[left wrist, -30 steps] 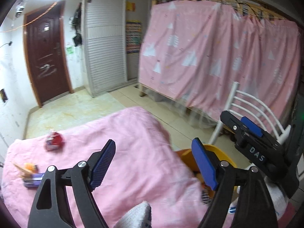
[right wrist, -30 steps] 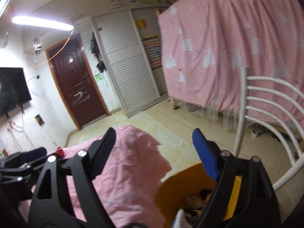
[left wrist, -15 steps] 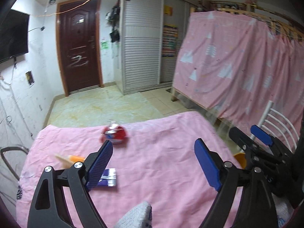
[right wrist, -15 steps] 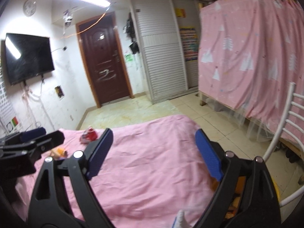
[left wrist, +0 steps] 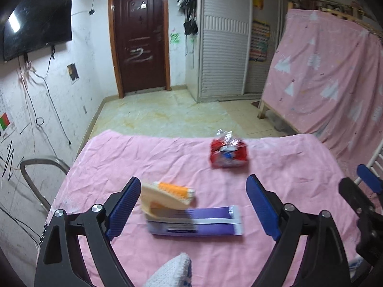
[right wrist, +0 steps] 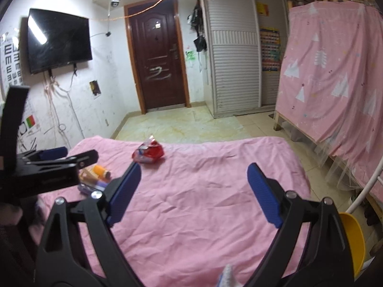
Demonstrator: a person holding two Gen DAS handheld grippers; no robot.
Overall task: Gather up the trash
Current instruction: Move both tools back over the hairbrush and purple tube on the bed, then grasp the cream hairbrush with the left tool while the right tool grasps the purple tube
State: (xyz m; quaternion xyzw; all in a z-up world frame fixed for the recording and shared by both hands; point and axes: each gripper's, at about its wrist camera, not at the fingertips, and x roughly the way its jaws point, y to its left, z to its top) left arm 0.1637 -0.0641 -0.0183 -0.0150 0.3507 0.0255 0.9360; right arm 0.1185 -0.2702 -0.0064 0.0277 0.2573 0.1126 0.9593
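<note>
On the pink-covered table [left wrist: 167,157] lie a flat purple and white wrapper [left wrist: 195,223], a cream and orange carton [left wrist: 167,197] resting on its left end, and a crumpled red snack bag [left wrist: 228,154] farther back. My left gripper [left wrist: 192,206] is open and empty, its blue pads on either side of the carton and wrapper, just above them. My right gripper [right wrist: 194,192] is open and empty over the table's middle. The red bag [right wrist: 149,154], the carton [right wrist: 95,173] and the left gripper [right wrist: 55,165] show at the left of the right wrist view.
A yellow bin [right wrist: 352,236] stands at the table's right edge beside a white metal chair [right wrist: 366,189]. A pink curtain [left wrist: 330,79] hangs to the right. A metal chair frame [left wrist: 40,167] stands left of the table. A dark door [left wrist: 140,35] and tiled floor lie beyond.
Both grippers have swung left, away from the yellow bin and back over the table. The left gripper has closed in on the carton and purple wrapper. Both stayed open.
</note>
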